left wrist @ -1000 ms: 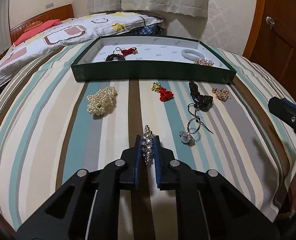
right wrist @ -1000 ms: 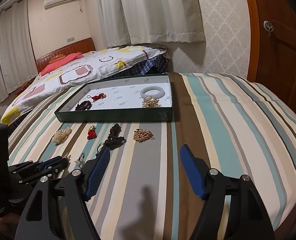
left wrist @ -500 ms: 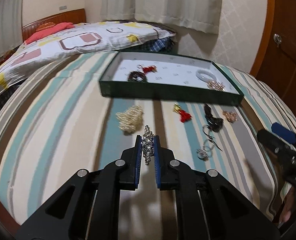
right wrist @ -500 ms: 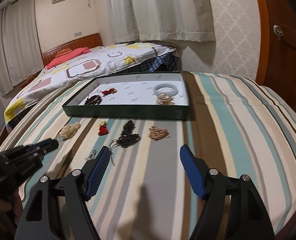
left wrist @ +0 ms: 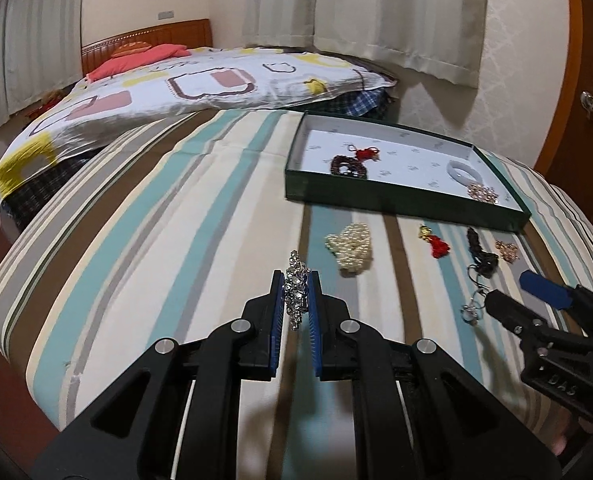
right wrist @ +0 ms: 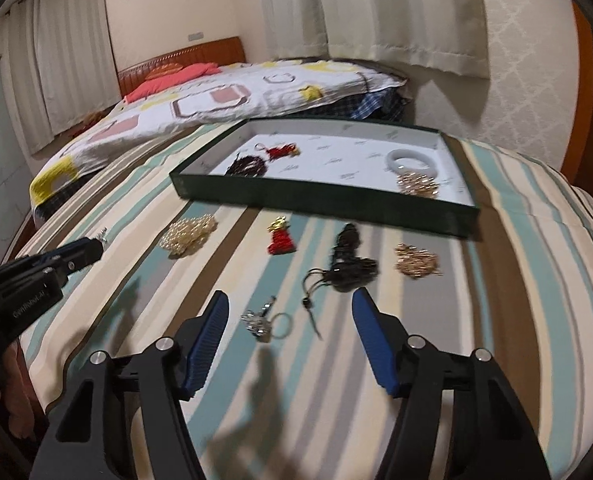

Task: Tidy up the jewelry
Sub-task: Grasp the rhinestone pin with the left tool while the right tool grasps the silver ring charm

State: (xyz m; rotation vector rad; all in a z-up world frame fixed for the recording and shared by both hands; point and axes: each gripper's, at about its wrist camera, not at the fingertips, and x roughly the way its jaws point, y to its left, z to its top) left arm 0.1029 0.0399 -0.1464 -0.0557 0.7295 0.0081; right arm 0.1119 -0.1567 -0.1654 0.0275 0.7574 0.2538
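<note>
Left claw (left wrist: 295, 300) clamped on a rhinestone piece (left wrist: 296, 290), lifted off the striped bed (left wrist: 176, 208), tray (left wrist: 396, 200) well off to the right. Could slip from the narrow pinch on the way over. Right claw (right wrist: 288, 336) closing, nothing between the pads yet, poised above the silver ring charm (right wrist: 262, 322). Might snag the black cord (right wrist: 348, 268) just beside it.

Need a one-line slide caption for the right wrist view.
Right gripper, jaws closing, nothing gripped, above silver keyring charm on striped bedspread.
</note>
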